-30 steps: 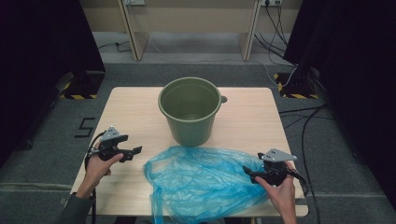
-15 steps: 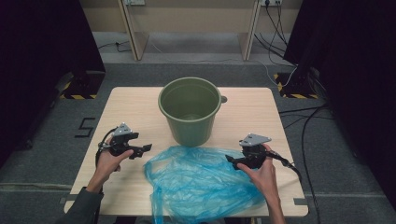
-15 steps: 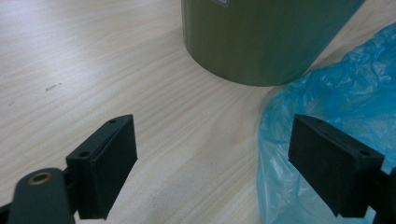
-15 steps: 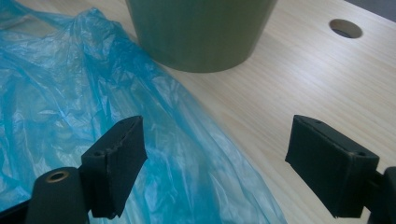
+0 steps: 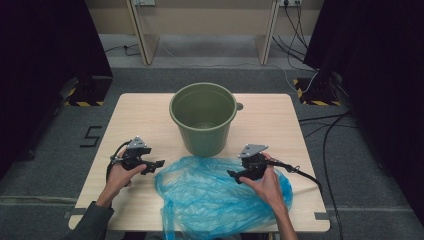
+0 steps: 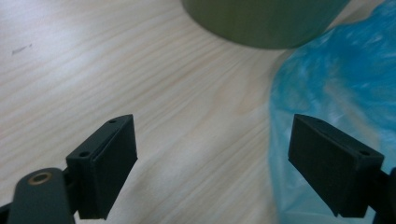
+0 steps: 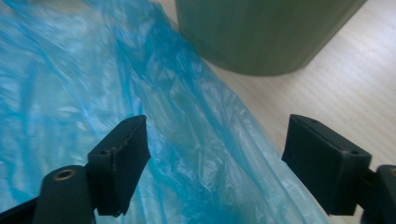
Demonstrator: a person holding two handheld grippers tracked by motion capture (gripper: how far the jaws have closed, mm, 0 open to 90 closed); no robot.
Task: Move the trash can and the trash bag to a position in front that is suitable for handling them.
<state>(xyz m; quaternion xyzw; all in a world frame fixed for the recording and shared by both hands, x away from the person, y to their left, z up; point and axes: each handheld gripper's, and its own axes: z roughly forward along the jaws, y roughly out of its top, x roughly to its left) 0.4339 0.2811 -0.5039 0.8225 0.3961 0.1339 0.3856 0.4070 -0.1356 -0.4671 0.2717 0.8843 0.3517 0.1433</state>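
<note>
A green bucket [image 5: 204, 117] stands upright in the middle of the wooden table [image 5: 140, 115]. In front of it lies a crumpled blue plastic bag [image 5: 210, 200]. My left gripper [image 5: 156, 165] is open just left of the bag's left edge, low over the wood. In the left gripper view the bag [image 6: 345, 88] reaches under the right jaw and the bucket [image 6: 261, 21] is ahead. My right gripper [image 5: 234, 175] is open over the bag's upper right part. The right gripper view shows the bag [image 7: 140, 121] below both jaws and the bucket [image 7: 266, 32] close ahead.
Black cables [image 5: 300, 170] trail from the right gripper across the table's right side. Beyond the table's far edge stand wooden furniture legs [image 5: 142, 35], and dark curtains line both sides. A mark shaped like a 5 [image 5: 91, 136] lies on the floor at left.
Both grippers have moved inward and forward toward the bag. The right one came from the table's right edge onto the bag; the left one closed in on the bag's left edge.
</note>
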